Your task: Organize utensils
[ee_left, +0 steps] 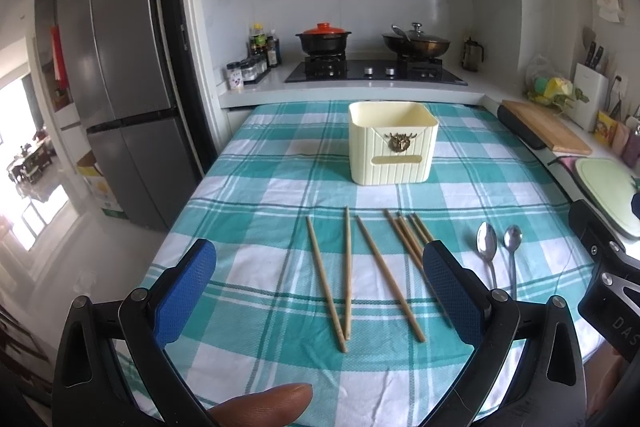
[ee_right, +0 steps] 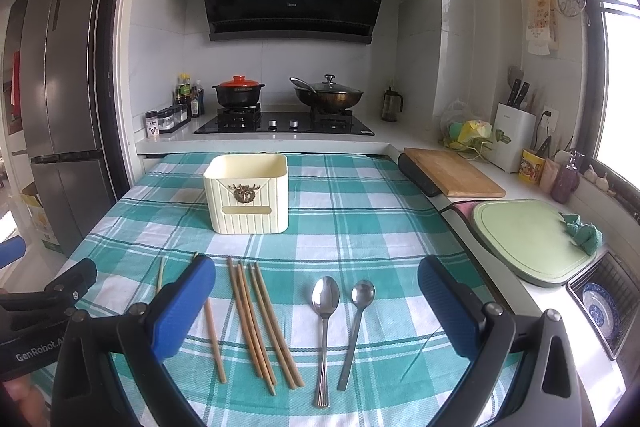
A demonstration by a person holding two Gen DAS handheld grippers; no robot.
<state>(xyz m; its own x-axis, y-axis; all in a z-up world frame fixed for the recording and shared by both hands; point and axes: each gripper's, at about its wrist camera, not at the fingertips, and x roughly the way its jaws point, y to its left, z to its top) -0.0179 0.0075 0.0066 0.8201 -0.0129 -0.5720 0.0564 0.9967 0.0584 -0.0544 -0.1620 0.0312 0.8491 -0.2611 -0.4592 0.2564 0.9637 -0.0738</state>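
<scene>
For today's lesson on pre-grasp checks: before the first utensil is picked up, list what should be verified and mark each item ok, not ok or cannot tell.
1. Left gripper open and holding nothing: ok.
2. Right gripper open and holding nothing: ok.
3. Cream container upright, top open: ok.
4. Container holds nothing yet: cannot tell, its floor is hidden.
5. Chopsticks flat on the tablecloth, reachable: ok, though several lie bunched and two cross at the near tips.
6. Two spoons lying apart from each other, bowls toward the container: ok.

Both wrist cameras look forward, low over the table point(ee_left: 256, 187), toward the stove point(ee_right: 284, 123); left sits further left.
</scene>
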